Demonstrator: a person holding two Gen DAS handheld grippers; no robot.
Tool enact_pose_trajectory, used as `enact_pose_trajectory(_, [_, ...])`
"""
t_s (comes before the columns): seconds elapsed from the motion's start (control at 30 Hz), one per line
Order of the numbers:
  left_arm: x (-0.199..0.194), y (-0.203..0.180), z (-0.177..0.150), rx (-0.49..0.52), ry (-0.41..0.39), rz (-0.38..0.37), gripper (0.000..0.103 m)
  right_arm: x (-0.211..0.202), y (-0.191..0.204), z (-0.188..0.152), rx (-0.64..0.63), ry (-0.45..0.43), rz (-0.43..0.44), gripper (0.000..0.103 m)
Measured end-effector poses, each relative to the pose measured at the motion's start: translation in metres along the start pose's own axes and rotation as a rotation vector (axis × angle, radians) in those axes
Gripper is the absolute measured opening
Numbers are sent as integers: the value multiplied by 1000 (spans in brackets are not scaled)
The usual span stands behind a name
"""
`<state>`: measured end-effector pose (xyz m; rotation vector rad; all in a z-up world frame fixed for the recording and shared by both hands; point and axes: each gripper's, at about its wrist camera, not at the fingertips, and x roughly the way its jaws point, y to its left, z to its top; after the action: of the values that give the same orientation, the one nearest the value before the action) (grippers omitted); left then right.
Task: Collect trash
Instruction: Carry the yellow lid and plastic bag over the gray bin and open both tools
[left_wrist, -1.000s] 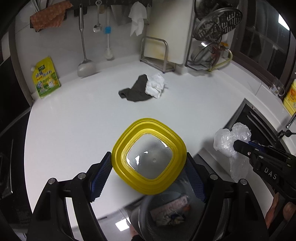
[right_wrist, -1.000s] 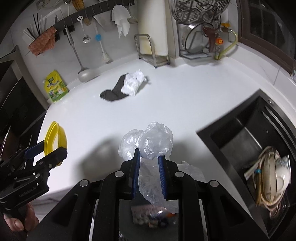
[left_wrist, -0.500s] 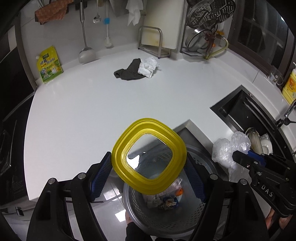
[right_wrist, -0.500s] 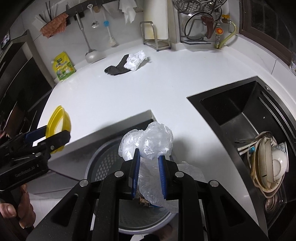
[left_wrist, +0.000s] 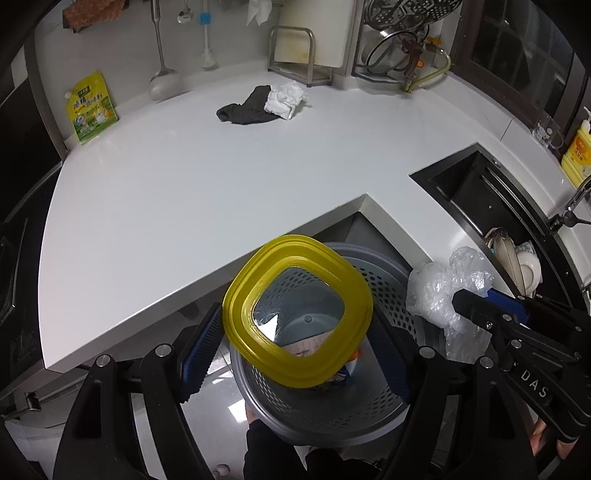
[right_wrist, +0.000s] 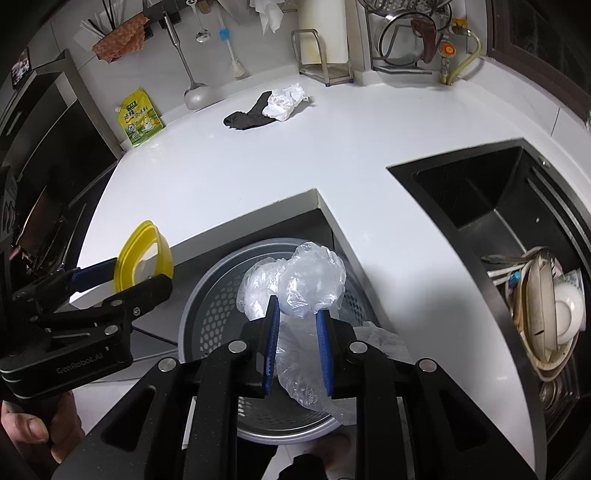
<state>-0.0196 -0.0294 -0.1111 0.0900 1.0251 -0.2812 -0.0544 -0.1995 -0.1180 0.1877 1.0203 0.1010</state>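
two items held over the bin, one per gripper.
crumpled clear plastic bag is pinched tight between the blue pads of the right gripper, jaws nearly together, bag bulging above the tips and trailing below; it hangs over the grey perforated bin, which sits below the notch in the white counter. left gripper is spread wide, its pads clamped on both edges of a yellow-rimmed lid with a clear centre, tilted, above the same bin; trash shows at the bin bottom through it. farther back on the counter: dark cloth touching a white crumpled tissue, green pouch against the wall. sink with dishes on the right.
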Motion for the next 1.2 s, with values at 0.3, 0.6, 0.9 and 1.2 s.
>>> enact_pose_trajectory(0.3, [7, -5, 1, 1, 38, -26, 75, 6, 2, -11, 3, 46, 10, 19])
enact_pose_trajectory(0.6, [11, -7, -3, 8, 66, -29, 75, 9, -7, -16, 43, 66, 17, 20])
enact_pose_trajectory(0.9, [9, -4, -7, 1, 78, -25, 77, 7, -5, -18, 44, 64, 16, 27])
enact_pose_trajectory(1.2, [6, 8, -9, -30, 78, 3, 85, 0, -7, -19, 62, 37, 0, 52])
